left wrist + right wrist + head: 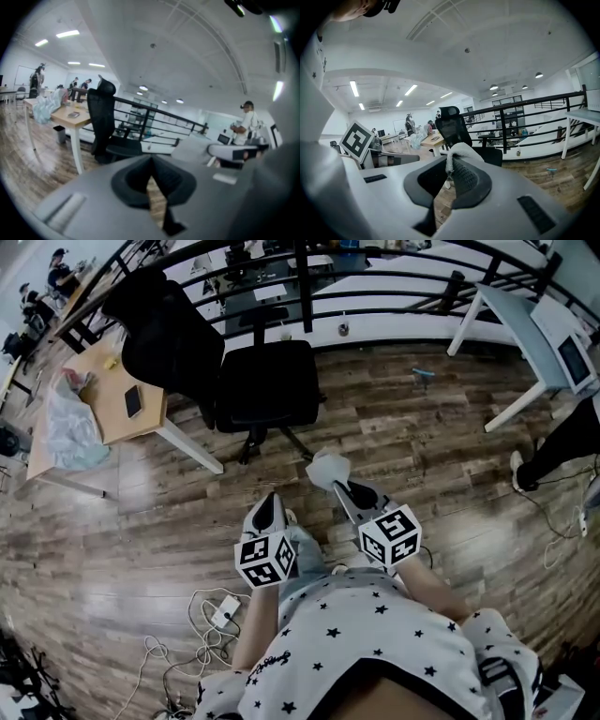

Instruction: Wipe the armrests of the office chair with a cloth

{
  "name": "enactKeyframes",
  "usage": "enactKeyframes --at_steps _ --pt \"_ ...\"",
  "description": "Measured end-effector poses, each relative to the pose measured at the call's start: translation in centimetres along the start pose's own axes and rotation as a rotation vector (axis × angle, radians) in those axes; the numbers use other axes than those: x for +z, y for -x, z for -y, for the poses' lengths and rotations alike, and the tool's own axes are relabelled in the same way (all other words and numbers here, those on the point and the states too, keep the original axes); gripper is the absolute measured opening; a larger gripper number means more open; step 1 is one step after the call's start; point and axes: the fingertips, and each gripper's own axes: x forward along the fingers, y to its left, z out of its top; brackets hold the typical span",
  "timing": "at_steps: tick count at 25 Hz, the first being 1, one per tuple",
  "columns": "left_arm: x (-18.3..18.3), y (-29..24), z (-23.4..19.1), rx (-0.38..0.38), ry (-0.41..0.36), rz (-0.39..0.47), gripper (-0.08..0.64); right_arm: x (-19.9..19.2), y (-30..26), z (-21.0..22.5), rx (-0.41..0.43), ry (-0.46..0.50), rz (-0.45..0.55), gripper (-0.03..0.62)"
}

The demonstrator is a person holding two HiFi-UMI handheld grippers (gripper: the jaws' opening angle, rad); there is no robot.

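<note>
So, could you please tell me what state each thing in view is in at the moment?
left tool: shut, holding nothing.
right tool: shut on the cloth.
cloth: bunched up, sticking out past the tips.
office chair: upright on the floor, unoccupied, touched by neither tool.
phone: lying flat on the desk.

Open floor (pixel 403 442) fronts the office chair (pixel 267 385); a desk (pixel 108 404) crowds beside.
</note>
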Motion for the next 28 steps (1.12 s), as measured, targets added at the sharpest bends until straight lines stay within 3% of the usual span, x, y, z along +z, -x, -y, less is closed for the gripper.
enactKeyframes --at_steps 15,28 --pt "7.7 -8.9 -9.0 -0.024 0.012 0.006 0.005 6.2 -13.6 2.3 -0.009 0.001 -0.004 0.028" --pt "11.5 -14.7 -15.6 -0.072 0.027 -0.015 0.005 8.4 -23.8 2.9 -0.020 -0.030 -0.047 0.028"
